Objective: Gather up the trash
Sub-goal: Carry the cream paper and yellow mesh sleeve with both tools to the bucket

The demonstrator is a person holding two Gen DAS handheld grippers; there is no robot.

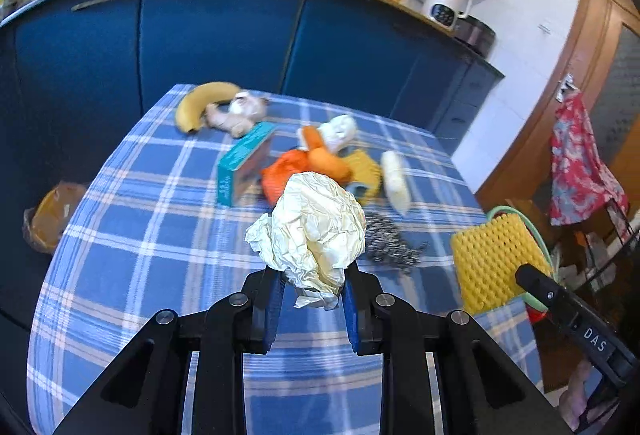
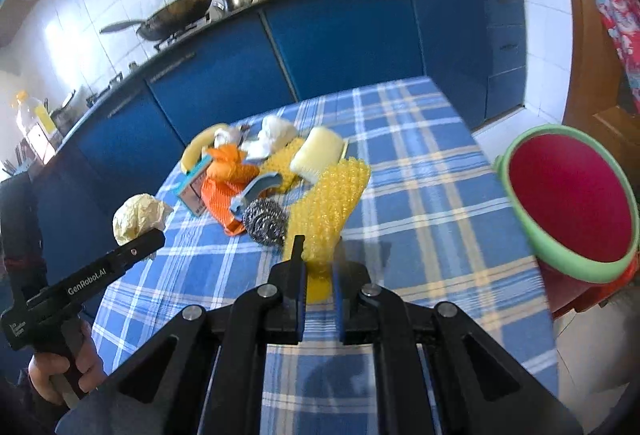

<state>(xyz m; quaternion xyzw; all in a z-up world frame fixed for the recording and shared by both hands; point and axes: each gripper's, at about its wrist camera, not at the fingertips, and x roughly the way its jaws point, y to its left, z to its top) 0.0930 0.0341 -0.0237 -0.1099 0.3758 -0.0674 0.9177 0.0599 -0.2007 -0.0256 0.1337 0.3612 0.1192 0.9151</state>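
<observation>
My left gripper (image 1: pixel 314 277) is shut on a crumpled ball of cream paper (image 1: pixel 316 227), held above the blue checked tablecloth (image 1: pixel 160 255). That paper ball (image 2: pixel 136 217) also shows at the left of the right wrist view, pinched by the left gripper (image 2: pixel 154 237). My right gripper (image 2: pixel 318 259) is shut on a yellow bumpy foam sheet (image 2: pixel 332 203), which stands up from the fingers. The same foam sheet (image 1: pixel 496 259) shows at the right of the left wrist view. A red bin with a green rim (image 2: pixel 568 203) stands past the table's right edge.
Farther back on the table lie a steel scourer (image 2: pixel 264 223), an orange bag (image 2: pixel 228 179), a teal box (image 1: pixel 244 163), a banana (image 1: pixel 200 103), a pale sponge (image 2: pixel 318 153) and white crumpled tissue (image 1: pixel 340 131). Blue kitchen cabinets (image 1: pixel 220 35) stand behind the table.
</observation>
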